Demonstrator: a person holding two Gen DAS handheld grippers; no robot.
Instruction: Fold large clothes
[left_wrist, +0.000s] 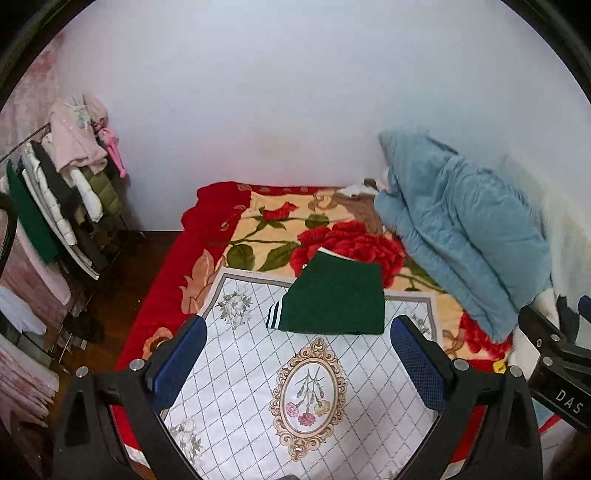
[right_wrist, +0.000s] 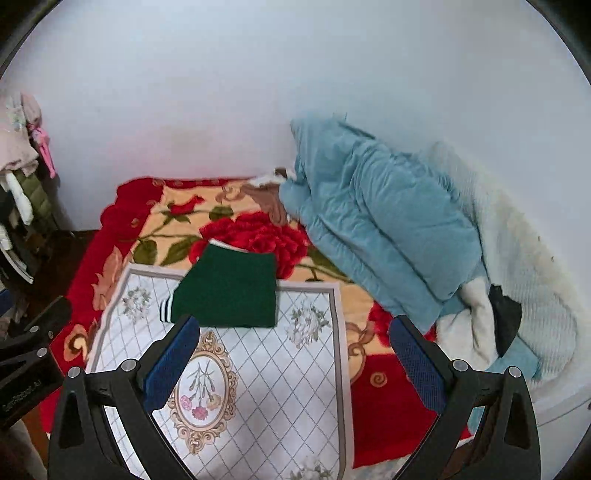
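Jaws wide apart on left gripper (left_wrist: 298, 363) and right gripper (right_wrist: 295, 363), holding nothing

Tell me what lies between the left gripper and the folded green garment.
Only bare patterned white mat separates the left gripper from the green garment; the left wrist view shows it.

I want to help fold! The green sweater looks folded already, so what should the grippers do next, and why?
Probably reach toward the next garment. The green sweater lies folded into a neat rectangle across the far edge of the white floral mat, and both the left gripper and right gripper are open and hold nothing. Unfolded clothes are heaped on the right beside the blue quilt.
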